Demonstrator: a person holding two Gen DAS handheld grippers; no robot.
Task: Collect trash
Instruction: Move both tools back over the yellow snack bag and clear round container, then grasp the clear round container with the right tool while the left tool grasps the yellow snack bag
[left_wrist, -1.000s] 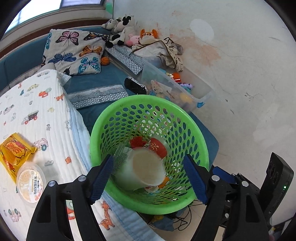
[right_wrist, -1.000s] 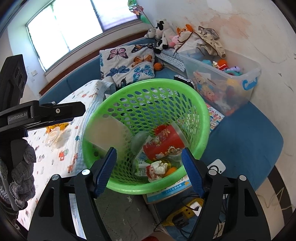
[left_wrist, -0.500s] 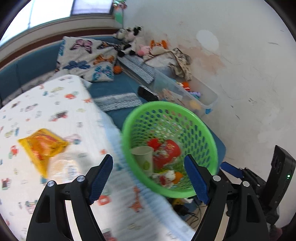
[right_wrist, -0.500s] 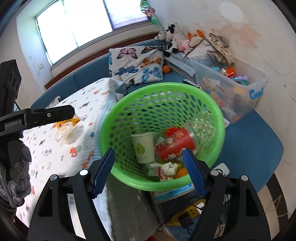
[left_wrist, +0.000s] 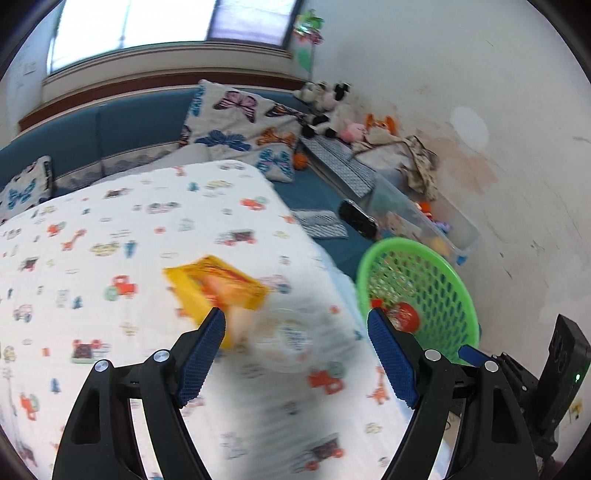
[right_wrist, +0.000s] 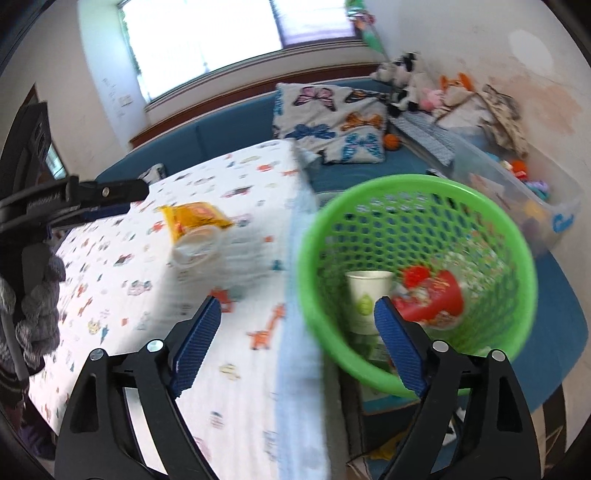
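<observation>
Bedspread (left_wrist: 110, 229) bears yellow wrapper (left_wrist: 218, 288) just beyond spread left jaws.

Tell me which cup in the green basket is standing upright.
The white paper cup with the green leaf print stands upright, mouth up, at the green basket's left side. The red printed cup beside it lies tipped on its side.

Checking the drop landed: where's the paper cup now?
In the right wrist view the paper cup stands upright inside the green basket, at its left, beside the red cup. The basket sits just off the bed's right edge.
</observation>
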